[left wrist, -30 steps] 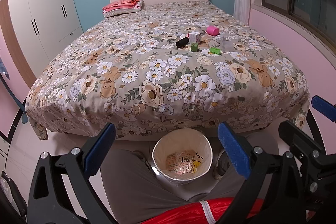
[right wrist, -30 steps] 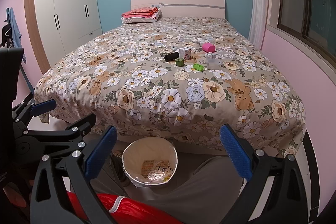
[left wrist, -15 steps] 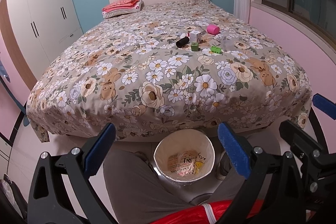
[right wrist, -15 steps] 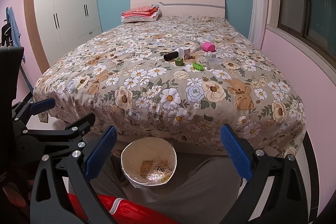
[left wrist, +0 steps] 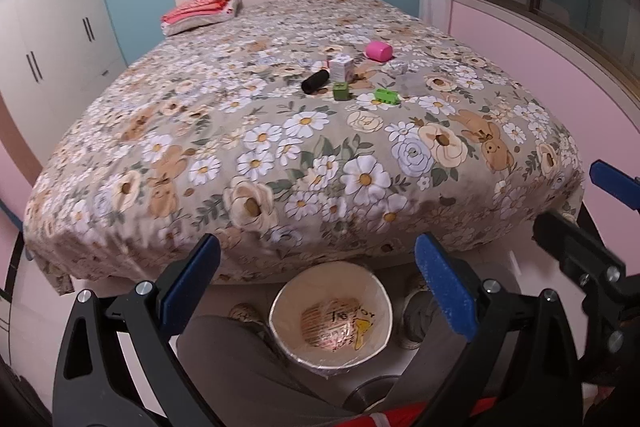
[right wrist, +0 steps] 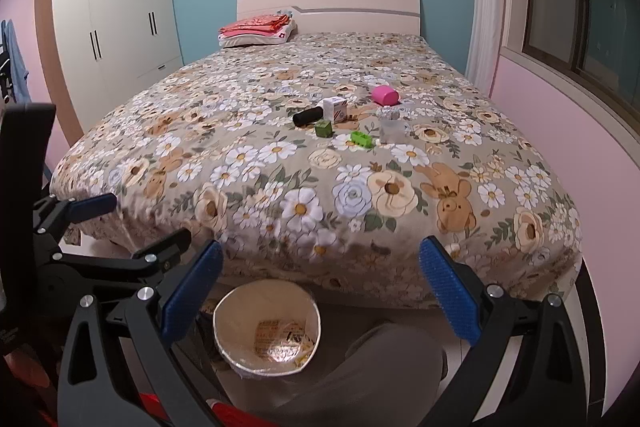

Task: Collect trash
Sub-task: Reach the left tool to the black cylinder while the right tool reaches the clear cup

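Several small items lie together on the floral bed (left wrist: 200, 131): a black cylinder (left wrist: 315, 81), a white box (left wrist: 341, 66), a green cube (left wrist: 341, 91), a green block (left wrist: 387, 96), a pink cup (left wrist: 379, 51) and a clear plastic cup (right wrist: 392, 129). A lined trash bin (left wrist: 372, 291) with wrappers inside stands on the floor at the bed's foot, also in the right wrist view (right wrist: 228, 307). My left gripper (left wrist: 318, 291) and right gripper (right wrist: 320, 291) are both open and empty, held above the bin, well short of the items.
A folded red cloth on a pillow (right wrist: 258, 29) lies by the headboard. A white wardrobe (right wrist: 116, 27) stands left. A pink wall and window (right wrist: 568, 27) run along the right. The person's grey-trousered legs (left wrist: 240, 367) flank the bin.
Both grippers have risen and moved slightly toward the bed, so the bin sits lower in view. Both stayed open.
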A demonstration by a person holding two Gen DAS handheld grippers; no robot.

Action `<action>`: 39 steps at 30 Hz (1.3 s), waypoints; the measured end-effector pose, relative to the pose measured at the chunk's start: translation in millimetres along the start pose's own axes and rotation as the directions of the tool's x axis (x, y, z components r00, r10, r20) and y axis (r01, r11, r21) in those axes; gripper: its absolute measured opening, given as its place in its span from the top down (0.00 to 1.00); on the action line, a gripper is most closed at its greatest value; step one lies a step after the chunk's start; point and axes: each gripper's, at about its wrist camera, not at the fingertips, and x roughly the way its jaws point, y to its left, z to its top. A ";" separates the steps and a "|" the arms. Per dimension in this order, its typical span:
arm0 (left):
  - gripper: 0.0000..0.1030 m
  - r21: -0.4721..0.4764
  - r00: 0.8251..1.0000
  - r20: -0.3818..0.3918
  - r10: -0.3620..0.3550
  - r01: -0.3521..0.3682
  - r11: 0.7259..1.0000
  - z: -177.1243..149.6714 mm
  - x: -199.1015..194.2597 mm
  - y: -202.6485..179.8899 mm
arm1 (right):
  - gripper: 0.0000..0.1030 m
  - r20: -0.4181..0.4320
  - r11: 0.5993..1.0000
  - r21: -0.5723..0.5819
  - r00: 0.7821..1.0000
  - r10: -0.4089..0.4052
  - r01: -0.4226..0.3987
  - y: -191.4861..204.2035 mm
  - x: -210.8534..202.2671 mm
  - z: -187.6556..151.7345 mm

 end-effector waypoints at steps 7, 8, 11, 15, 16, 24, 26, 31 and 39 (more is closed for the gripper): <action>0.07 -0.019 0.999 -0.040 -0.014 0.013 1.000 44.0 48.0 6.5 | 0.03 -0.010 0.998 0.052 0.999 -0.045 0.046 -31.4 37.5 32.3; 0.07 -0.024 0.999 -0.044 -0.012 0.011 1.000 49.3 53.7 8.6 | 0.03 -0.014 0.997 0.062 0.998 -0.054 0.055 -37.1 44.7 38.2; 0.07 -0.037 0.999 -0.051 -0.012 0.010 0.999 69.4 74.3 16.4 | 0.03 -0.019 0.994 0.078 0.997 -0.073 0.074 -49.1 60.9 52.6; 0.07 -0.043 0.998 -0.066 -0.016 0.013 0.999 96.5 99.8 25.8 | 0.03 -0.025 0.991 0.093 0.996 -0.091 0.093 -60.6 83.8 72.5; 0.07 -0.050 0.997 -0.071 -0.021 0.017 0.999 104.3 106.9 29.5 | 0.03 -0.028 0.991 0.096 0.995 -0.095 0.097 -62.9 89.6 76.7; 0.07 -0.058 0.997 -0.075 -0.017 0.012 0.998 150.2 155.9 46.9 | 0.03 -0.058 0.987 0.102 0.991 -0.118 0.123 -75.1 136.2 105.1; 0.07 -0.052 0.996 -0.082 -0.019 0.015 0.999 161.3 172.7 49.4 | 0.03 -0.071 0.986 0.108 0.990 -0.121 0.128 -78.6 151.6 111.2; 0.07 -0.057 0.994 -0.086 -0.070 0.065 0.996 188.6 212.4 60.7 | 0.03 -0.108 0.982 0.113 0.985 -0.138 0.150 -86.9 192.5 125.5; 0.07 -0.042 0.987 -0.081 -0.142 0.139 0.989 235.0 279.1 66.0 | 0.03 -0.165 0.972 0.129 0.970 -0.176 0.199 -111.0 256.8 145.0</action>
